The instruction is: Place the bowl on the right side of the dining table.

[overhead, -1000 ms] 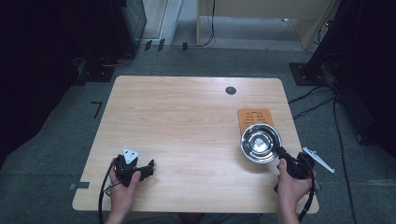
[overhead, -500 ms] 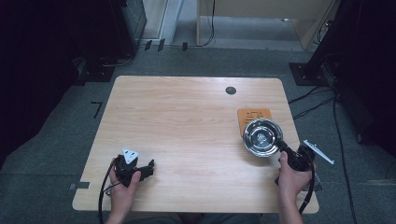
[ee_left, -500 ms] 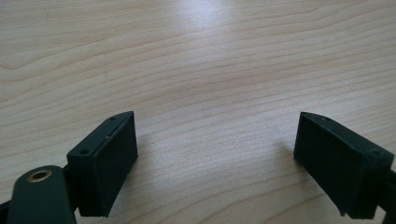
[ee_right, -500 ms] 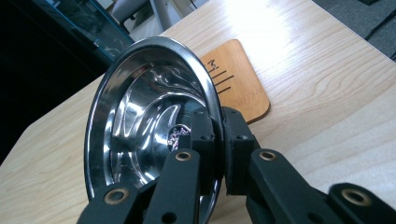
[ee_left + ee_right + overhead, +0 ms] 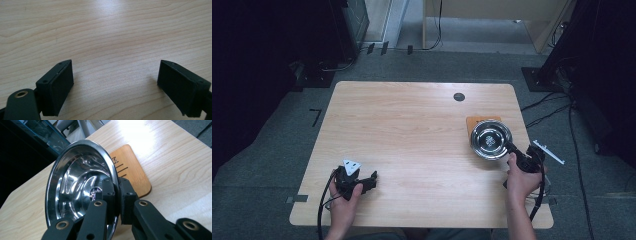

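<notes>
1. The right hand-held gripper is clamped on the rim of a steel bowl, one jaw inside the rim and one outside. In the high view the bowl sits at the right side of the tabletop, partly over a small wooden board.
2. The left hand-held gripper rests low over bare tabletop near the front left, jaws wide apart with nothing between them.
3. Risk: the grip takes only a thin, polished rim at one edge. The bowl's weight hangs off to one side, so it could swivel between the pads or slip out, most likely under a quick swing or a jolt.
4. Risk: the bowl's underside lies close to the wooden board. Dragging it sideways could catch the board's edge and shift the board.
5. Risk: the bowl is near the tabletop's right edge; a loose release there could send it to the floor.
</notes>
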The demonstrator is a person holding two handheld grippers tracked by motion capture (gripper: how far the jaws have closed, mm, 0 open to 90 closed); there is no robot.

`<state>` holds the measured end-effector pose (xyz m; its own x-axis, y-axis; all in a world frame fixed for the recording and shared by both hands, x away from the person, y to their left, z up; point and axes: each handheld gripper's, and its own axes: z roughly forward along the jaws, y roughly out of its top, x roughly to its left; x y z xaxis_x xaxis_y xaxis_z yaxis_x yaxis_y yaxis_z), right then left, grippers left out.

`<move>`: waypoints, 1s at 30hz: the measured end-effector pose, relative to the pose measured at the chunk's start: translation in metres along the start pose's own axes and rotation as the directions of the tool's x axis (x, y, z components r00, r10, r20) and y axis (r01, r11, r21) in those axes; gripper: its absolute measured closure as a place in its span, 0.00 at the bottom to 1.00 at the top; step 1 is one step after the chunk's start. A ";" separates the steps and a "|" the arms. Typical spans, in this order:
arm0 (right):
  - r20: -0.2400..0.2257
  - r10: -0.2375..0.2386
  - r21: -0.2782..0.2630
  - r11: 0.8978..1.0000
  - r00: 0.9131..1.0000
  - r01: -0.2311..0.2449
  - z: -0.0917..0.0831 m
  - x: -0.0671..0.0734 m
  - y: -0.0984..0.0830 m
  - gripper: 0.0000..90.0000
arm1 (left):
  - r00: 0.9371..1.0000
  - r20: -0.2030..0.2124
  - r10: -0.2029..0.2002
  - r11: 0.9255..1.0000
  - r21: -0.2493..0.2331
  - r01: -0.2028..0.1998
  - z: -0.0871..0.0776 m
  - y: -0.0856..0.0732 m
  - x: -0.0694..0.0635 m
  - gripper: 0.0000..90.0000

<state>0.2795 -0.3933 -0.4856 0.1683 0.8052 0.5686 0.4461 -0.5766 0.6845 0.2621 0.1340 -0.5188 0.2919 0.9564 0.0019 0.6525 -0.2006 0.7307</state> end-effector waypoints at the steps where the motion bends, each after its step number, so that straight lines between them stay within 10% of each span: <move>1: 0.001 0.003 0.000 1.000 1.000 -0.003 0.001 0.000 0.001 0.96 | 1.000 0.000 0.000 1.000 0.000 0.000 0.000 0.000 0.000 0.15; 30: 0.080 0.138 0.041 0.989 0.987 -0.142 0.046 -0.003 0.018 0.96 | 1.000 0.000 0.002 1.000 0.001 -0.002 0.000 0.000 0.000 0.15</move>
<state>0.3270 -0.4000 -0.4962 0.2979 0.7264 0.6194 0.4538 -0.6786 0.5775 0.2620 0.1341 -0.5188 0.2934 0.9560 0.0034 0.6526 -0.2029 0.7300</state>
